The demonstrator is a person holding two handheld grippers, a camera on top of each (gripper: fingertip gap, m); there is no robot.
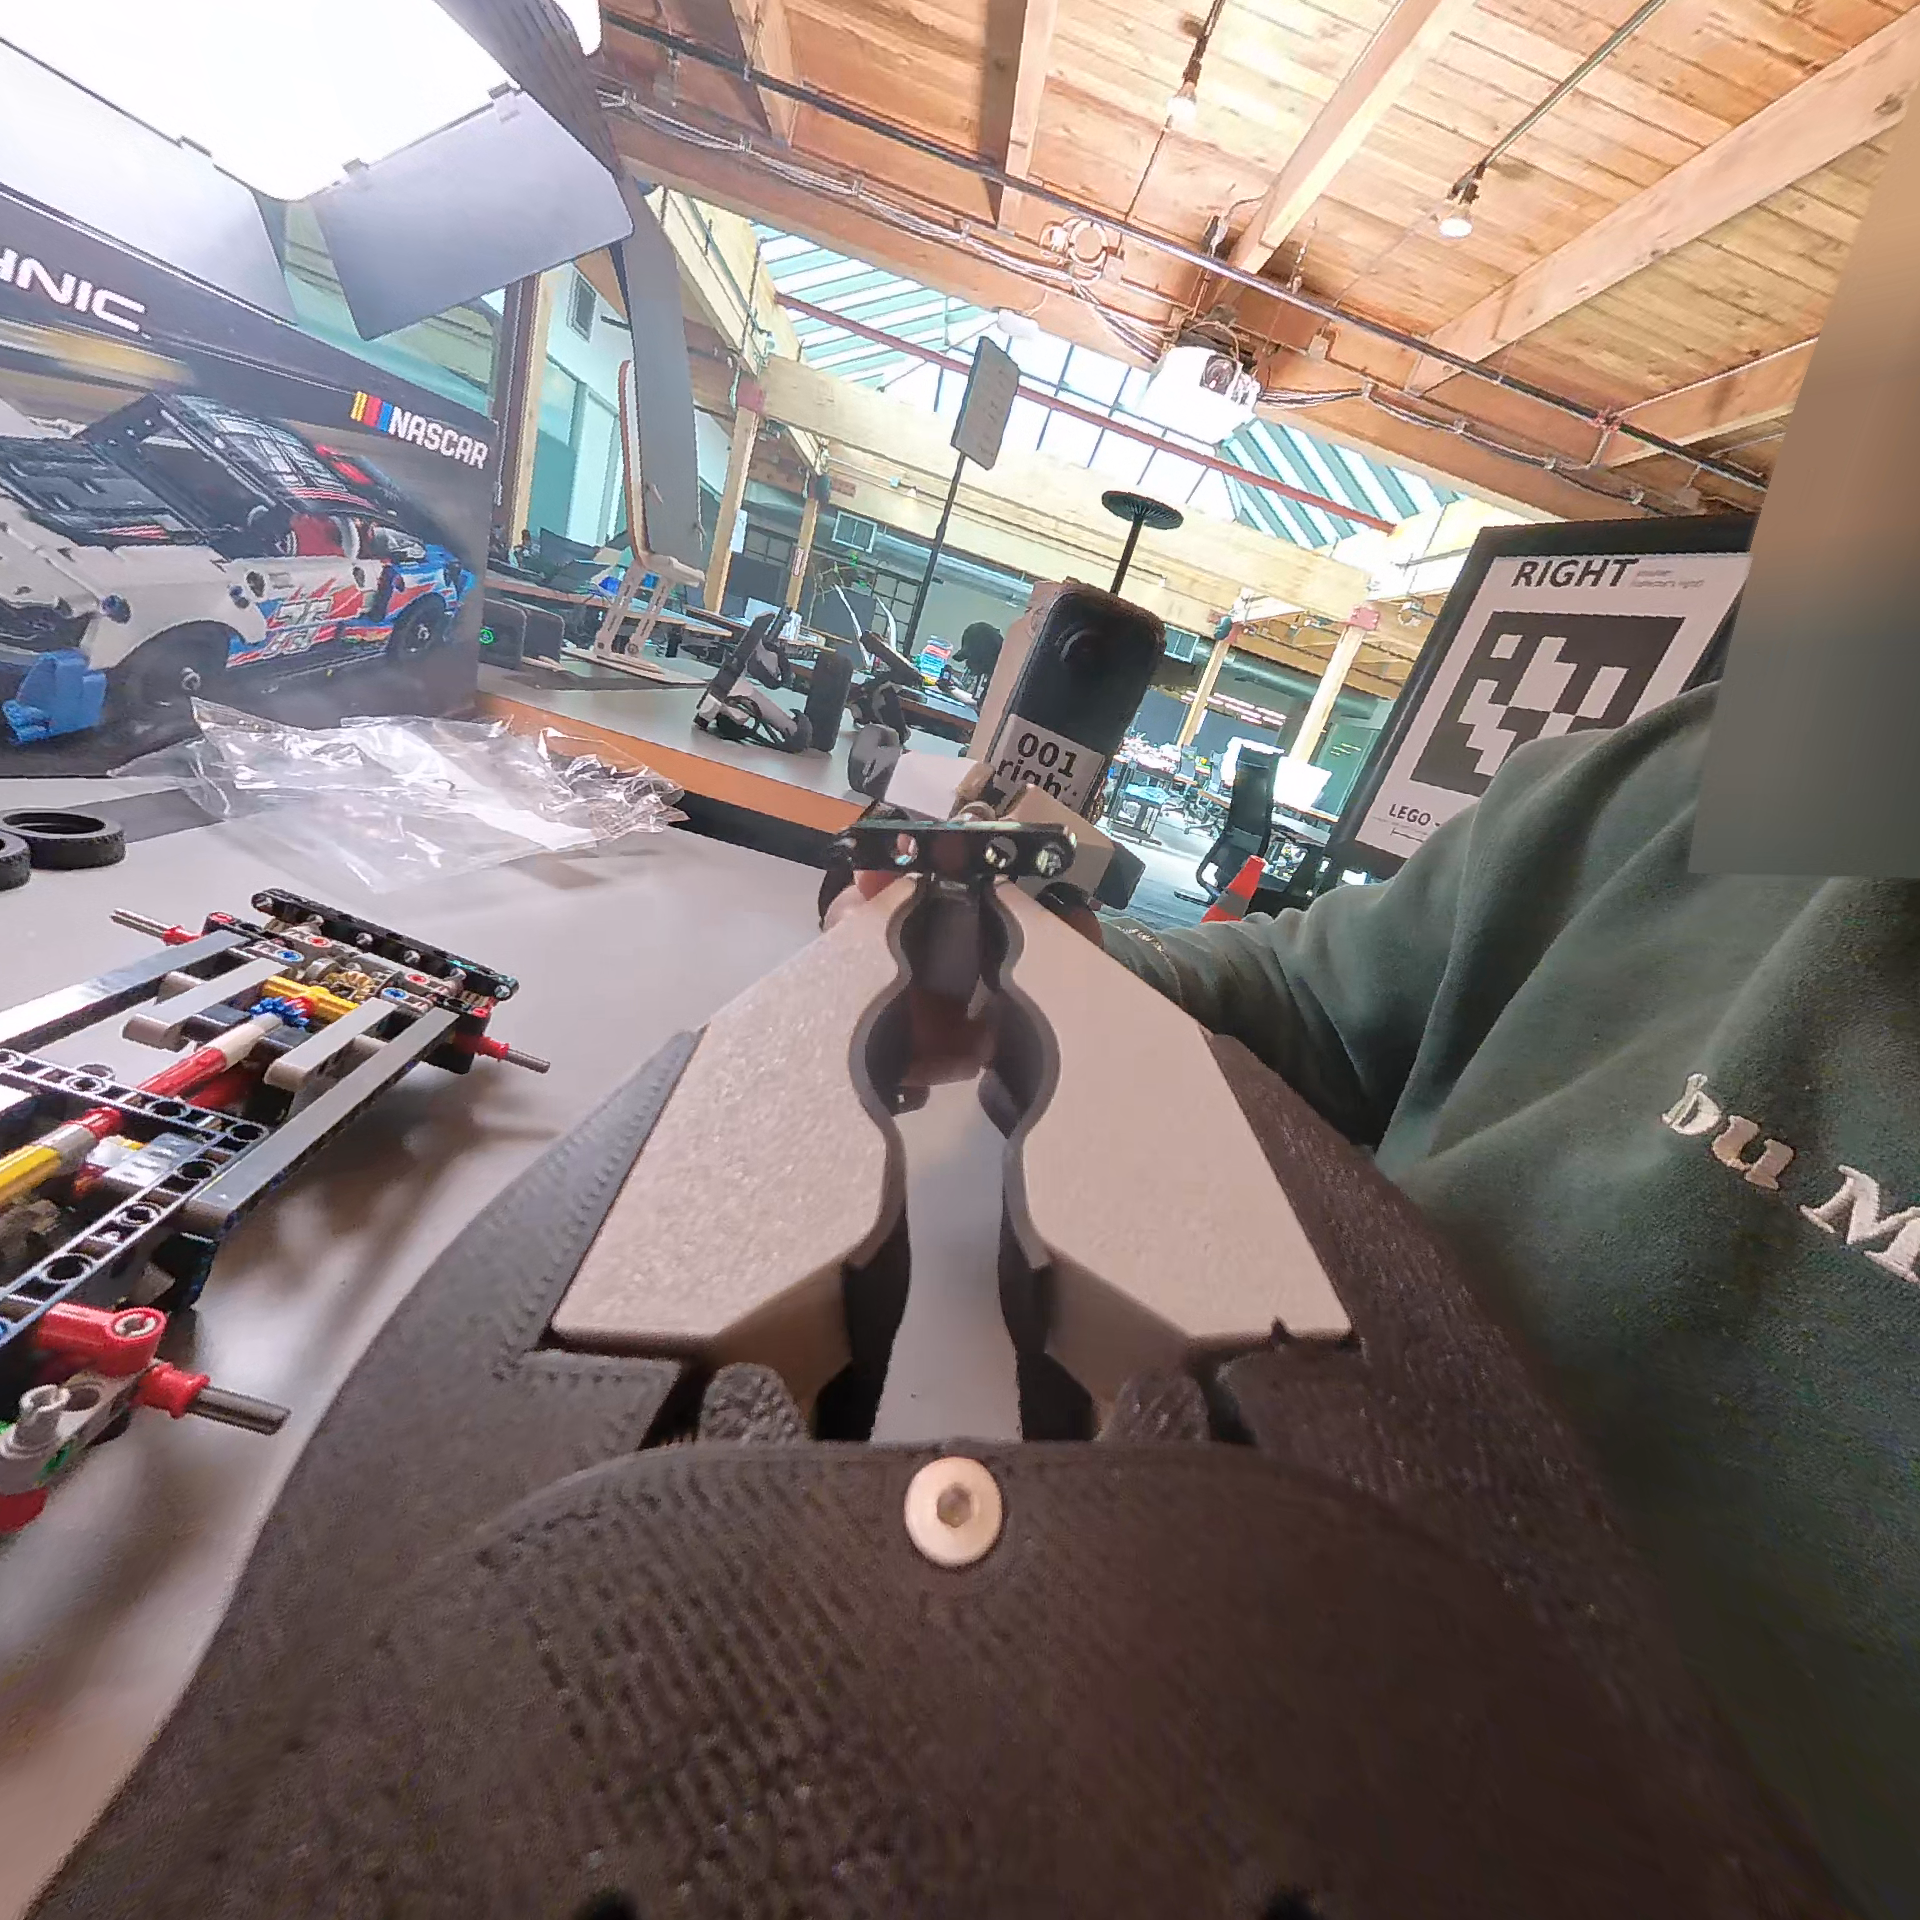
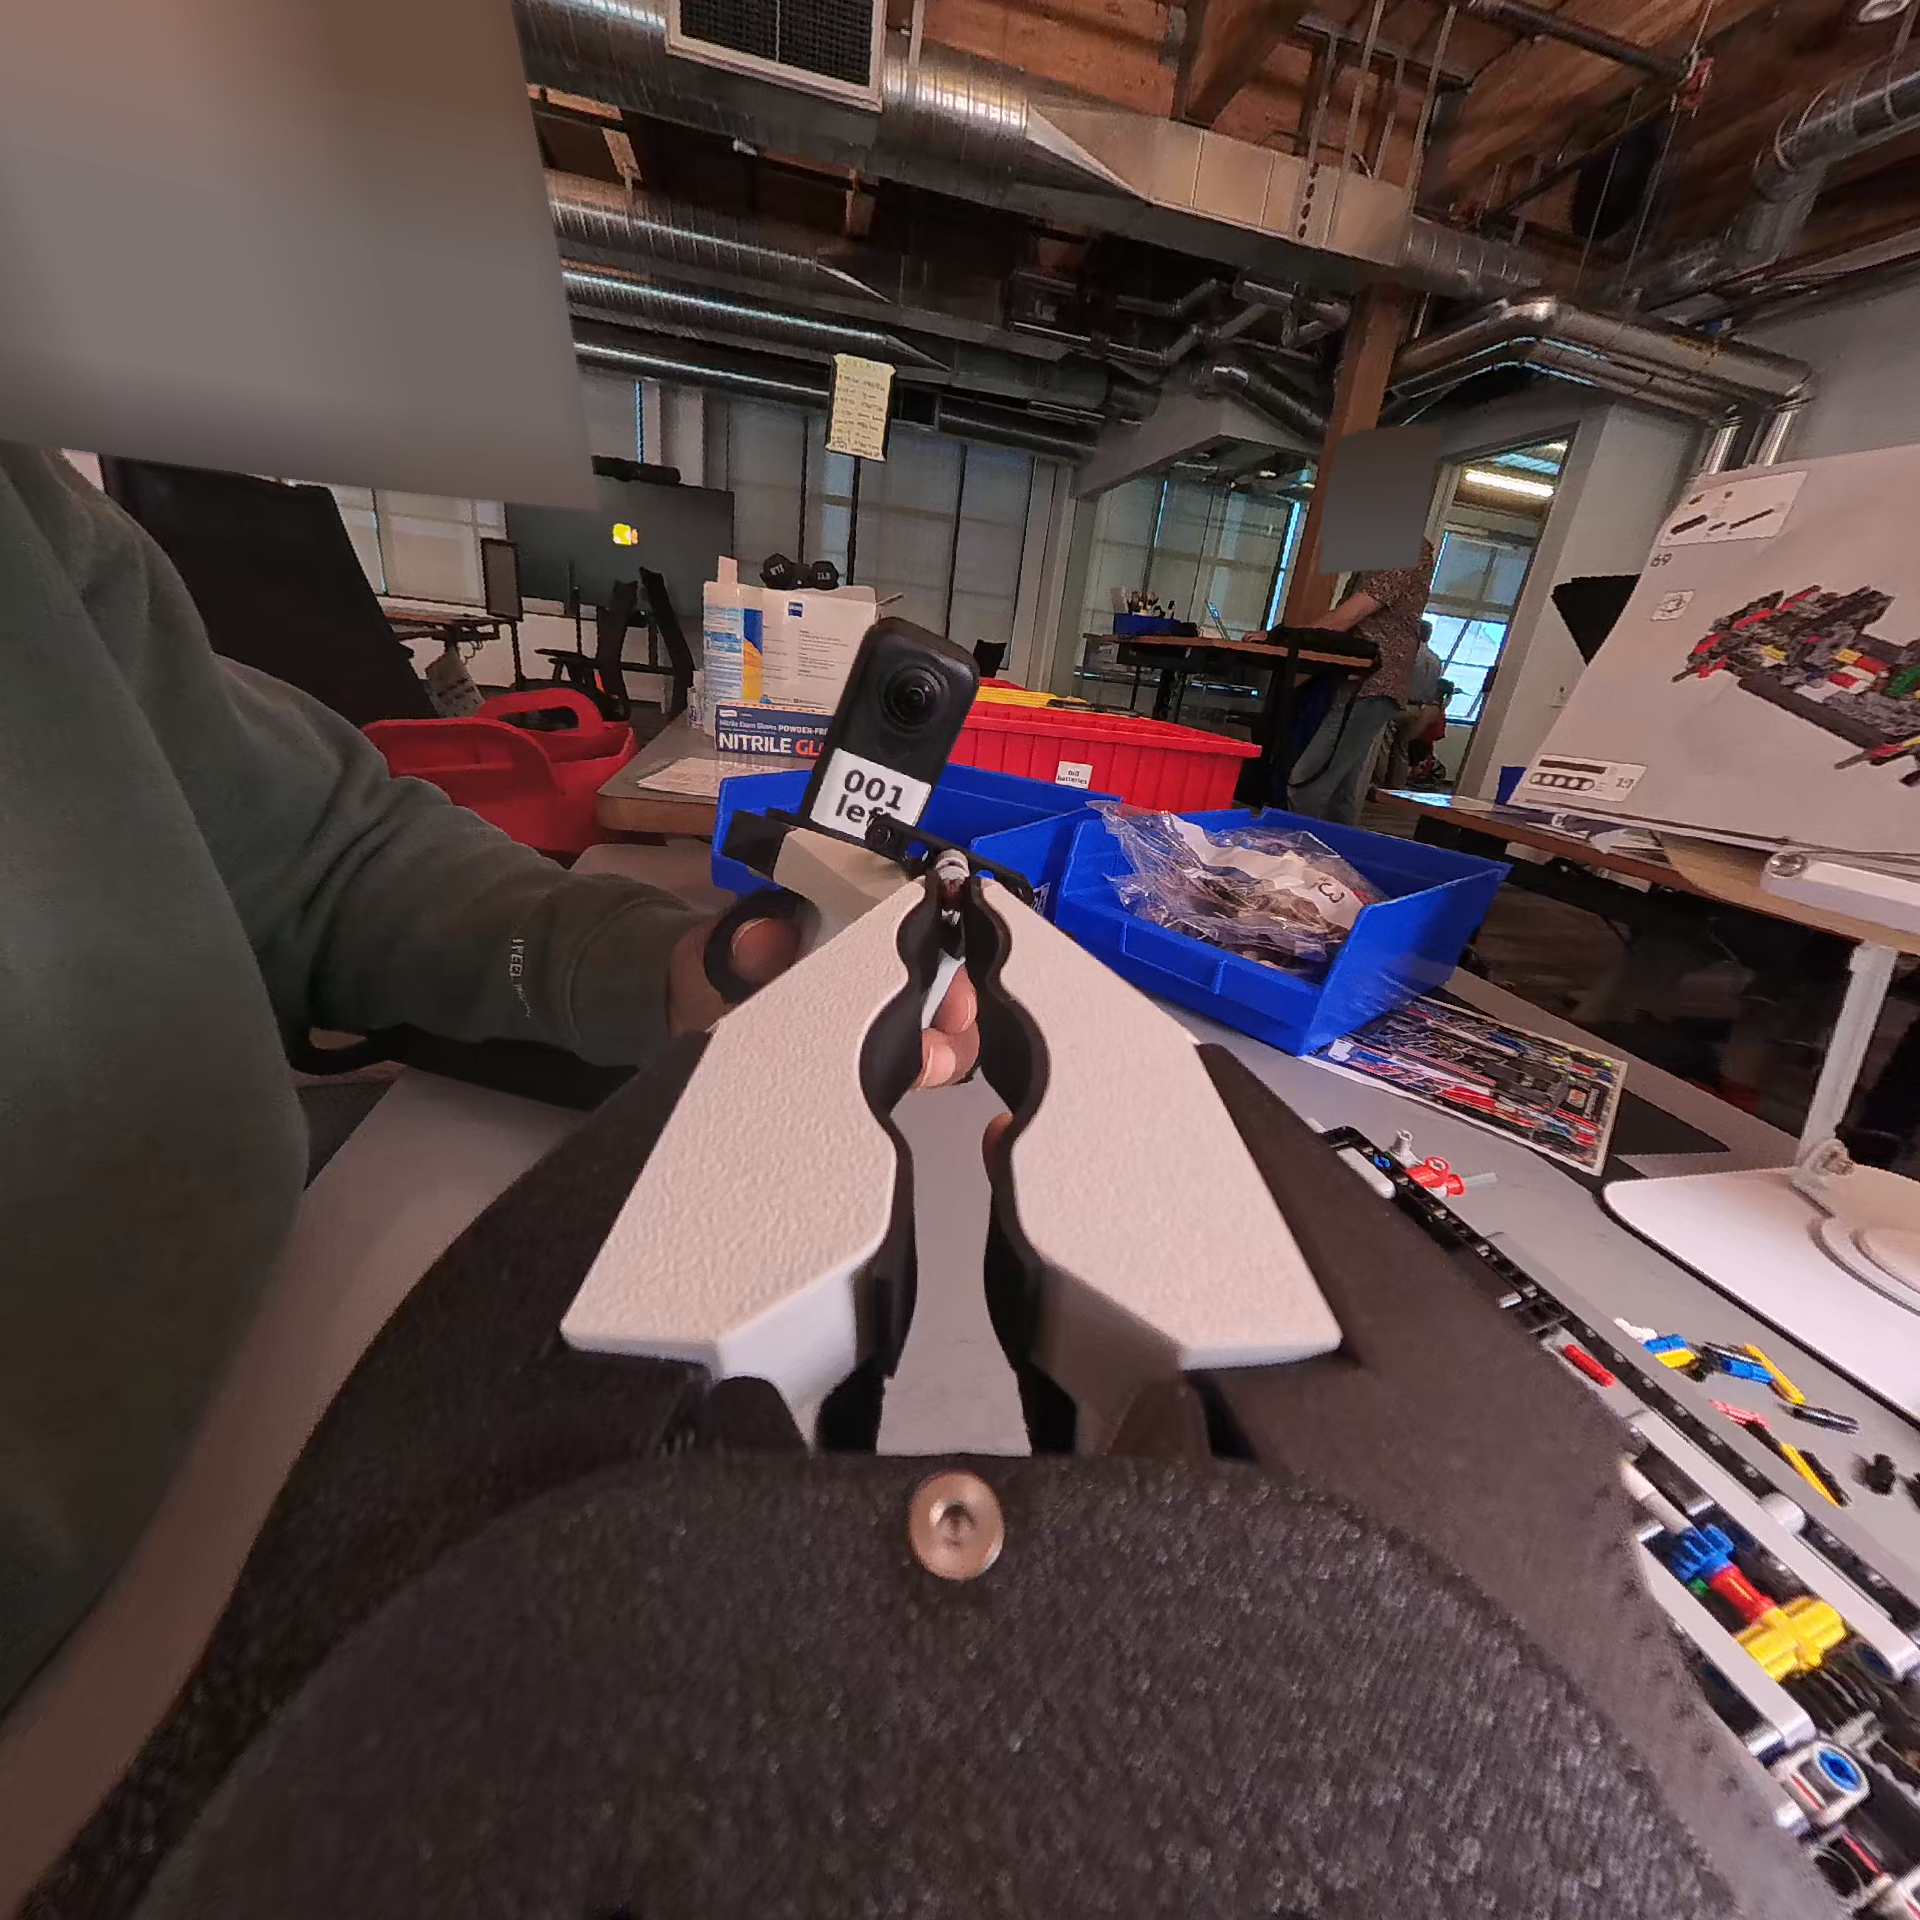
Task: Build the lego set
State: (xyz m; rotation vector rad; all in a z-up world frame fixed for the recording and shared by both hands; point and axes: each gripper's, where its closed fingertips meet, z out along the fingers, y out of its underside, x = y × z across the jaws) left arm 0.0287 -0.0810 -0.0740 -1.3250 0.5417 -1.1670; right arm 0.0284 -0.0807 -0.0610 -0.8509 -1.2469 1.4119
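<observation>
My left gripper (image 1: 951,896) is shut on a short black holed beam (image 1: 894,842) and holds it level in the air above the table. My right gripper (image 2: 948,885) faces it tip to tip and is shut on a small grey pin (image 2: 948,864) at the beam's middle. The pin also shows in the left wrist view (image 1: 977,812). The partly built chassis (image 1: 260,1039), black and grey with red, yellow and blue parts, lies on the grey table to the left. It also shows in the right wrist view (image 2: 1714,1507), at the lower right.
The set's box (image 1: 208,520), an empty plastic bag (image 1: 416,790) and two tyres (image 1: 62,836) lie behind the chassis. Blue bins (image 2: 1299,997) with bagged parts, a sticker sheet (image 2: 1486,1081), loose small parts (image 2: 1714,1361) and an instruction booklet on a white stand (image 2: 1766,675) are to the right. Less than 4 cm separates the two grippers' tips.
</observation>
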